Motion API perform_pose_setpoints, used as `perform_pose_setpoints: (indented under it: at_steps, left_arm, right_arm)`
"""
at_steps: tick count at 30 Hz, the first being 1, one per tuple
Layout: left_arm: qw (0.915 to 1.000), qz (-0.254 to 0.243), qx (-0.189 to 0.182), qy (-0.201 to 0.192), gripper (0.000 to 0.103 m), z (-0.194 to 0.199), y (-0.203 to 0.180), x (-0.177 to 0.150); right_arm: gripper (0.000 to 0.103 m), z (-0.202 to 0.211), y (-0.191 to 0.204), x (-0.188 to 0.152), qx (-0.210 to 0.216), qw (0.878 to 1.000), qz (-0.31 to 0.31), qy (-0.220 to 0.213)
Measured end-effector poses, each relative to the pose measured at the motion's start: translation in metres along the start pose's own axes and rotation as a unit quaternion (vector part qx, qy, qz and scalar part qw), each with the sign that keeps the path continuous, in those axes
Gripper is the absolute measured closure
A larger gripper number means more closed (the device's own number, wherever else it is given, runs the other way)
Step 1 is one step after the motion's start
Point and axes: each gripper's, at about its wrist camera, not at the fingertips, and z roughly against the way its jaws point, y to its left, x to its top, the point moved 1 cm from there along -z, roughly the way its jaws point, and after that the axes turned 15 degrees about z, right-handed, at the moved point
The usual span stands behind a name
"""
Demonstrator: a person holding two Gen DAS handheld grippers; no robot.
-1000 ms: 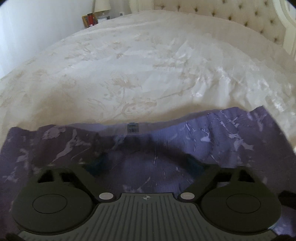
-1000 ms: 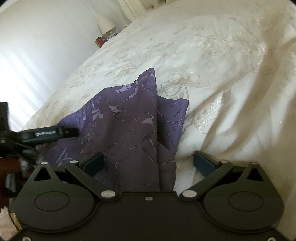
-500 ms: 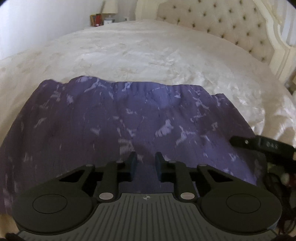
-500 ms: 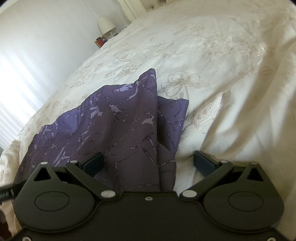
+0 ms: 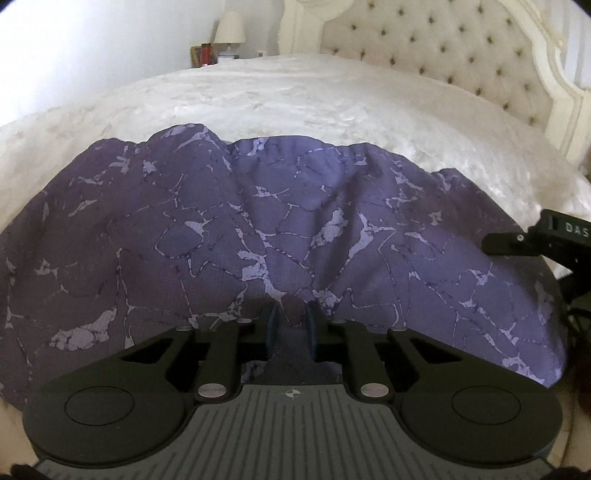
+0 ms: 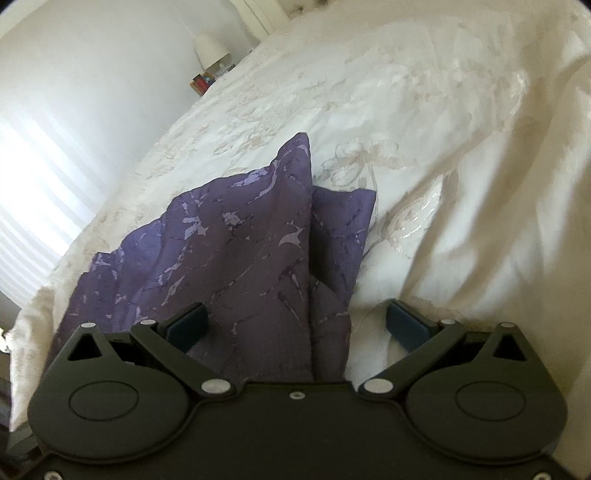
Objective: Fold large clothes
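1. A purple garment with a pale marbled crack pattern lies spread across the near part of a cream embroidered bedspread, its far edge rumpled into low peaks.
2. The left gripper has its two blue-padded fingers drawn close together, clenched on a pinch of the purple cloth at the garment's near edge.
3. At the right edge of the left wrist view, part of the black right gripper shows, lettered "DAS", just over the garment's right side.
4. In the right wrist view that gripper stands released, its jaws wide apart; a folded ridge of the garment runs up between them, with the left pad close against cloth and the right pad over bare bedspread.
5. Far off, a tufted cream headboard rises at the right.
6. A white-shaded lamp and small red items stand far left beside the bed.
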Motion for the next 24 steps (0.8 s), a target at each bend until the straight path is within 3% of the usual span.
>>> perform_pose_setpoints:
  at_steps: [2, 3, 4, 6, 8, 12, 15, 19, 22, 23, 24]
  left_arm:
    - [1.0, 0.007, -0.003, 0.0, 0.087, 0.001, 0.001, 0.0]
    - [0.9999, 0.009, -0.005, 0.0, 0.087, 0.001, 0.002, 0.0]
    - [0.9999, 0.011, -0.006, 0.001, 0.087, 0.001, 0.003, 0.0]
    - [0.9998, 0.017, -0.011, 0.005, 0.087, 0.003, 0.004, 0.001]
    - [0.9992, 0.031, -0.024, 0.015, 0.087, 0.006, 0.007, 0.008]
    - [0.9877, 0.116, -0.103, 0.016, 0.087, 0.009, 0.018, 0.04]
    - [0.9803, 0.149, -0.129, -0.005, 0.087, -0.001, 0.016, 0.06]
    - [0.9732, 0.194, -0.123, 0.002, 0.087, -0.03, 0.018, 0.065]
    - [0.9648, 0.237, -0.1, 0.053, 0.089, -0.06, 0.03, 0.051]
    - [0.9607, 0.253, -0.102, 0.052, 0.101, -0.064, 0.036, 0.047]
    - [0.956, 0.268, -0.107, 0.052, 0.1, -0.064, 0.042, 0.044]
  right_arm:
    - [0.007, 0.002, 0.0, 0.0, 0.019, 1.0, -0.004, 0.01]
    - [0.022, 0.005, 0.001, -0.001, 0.024, 1.0, -0.005, 0.011]
    - [0.03, 0.008, 0.002, -0.002, 0.029, 1.0, -0.007, 0.01]
    - [0.059, 0.012, -0.001, -0.004, 0.075, 0.997, -0.031, 0.005]
    - [0.068, 0.017, -0.004, -0.004, 0.092, 0.994, -0.05, -0.001]
    - [0.073, 0.025, -0.002, -0.001, 0.1, 0.993, -0.062, -0.009]
    - [0.073, 0.029, 0.004, 0.003, 0.098, 0.994, -0.053, -0.01]
    - [0.073, 0.033, 0.008, 0.009, 0.101, 0.994, -0.046, -0.01]
    - [0.074, 0.037, 0.012, 0.013, 0.104, 0.994, -0.039, -0.008]
    - [0.075, 0.038, 0.013, 0.015, 0.109, 0.993, -0.037, -0.007]
    - [0.075, 0.039, 0.016, 0.017, 0.111, 0.993, -0.037, -0.006]
